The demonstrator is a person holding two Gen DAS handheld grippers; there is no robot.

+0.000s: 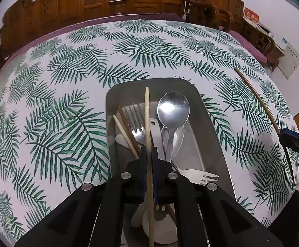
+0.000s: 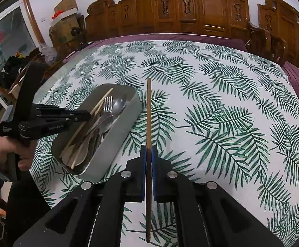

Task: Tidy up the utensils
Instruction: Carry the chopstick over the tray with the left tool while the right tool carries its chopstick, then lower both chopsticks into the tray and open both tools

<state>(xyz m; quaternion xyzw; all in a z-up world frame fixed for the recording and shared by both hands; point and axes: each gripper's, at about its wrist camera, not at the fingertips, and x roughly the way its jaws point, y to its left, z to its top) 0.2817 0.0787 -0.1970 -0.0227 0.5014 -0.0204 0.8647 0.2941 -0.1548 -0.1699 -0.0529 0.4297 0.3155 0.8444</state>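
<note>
While the left gripper (image 1: 148, 154) hangs right over the grey tray (image 1: 215, 123), its blue pads are pinched tight on a pale chopstick (image 1: 147, 111), and that stick runs straight up the middle of the tray, above the pile inside. And what a pile: a big metal spoon (image 1: 173, 111) lying bowl-up, a metal fork (image 1: 136, 119) just left of the held stick, two more chopsticks (image 1: 126, 131) angled against the left wall, and a pale fork (image 1: 201, 177) poking out toward the near right wall. Over on the right, the right gripper (image 2: 148, 154) is clamped on a dark brown chopstick (image 2: 148, 113), holding it above the leaf-print tablecloth (image 2: 221, 103), just beside the tray's right wall and clear of it. From that side you can see the person's hand (image 2: 9, 150) wrapped round the left tool's handle, nose tilted down into the tray. Carved wooden chairs (image 2: 190, 6) line the far edge of the table.
</note>
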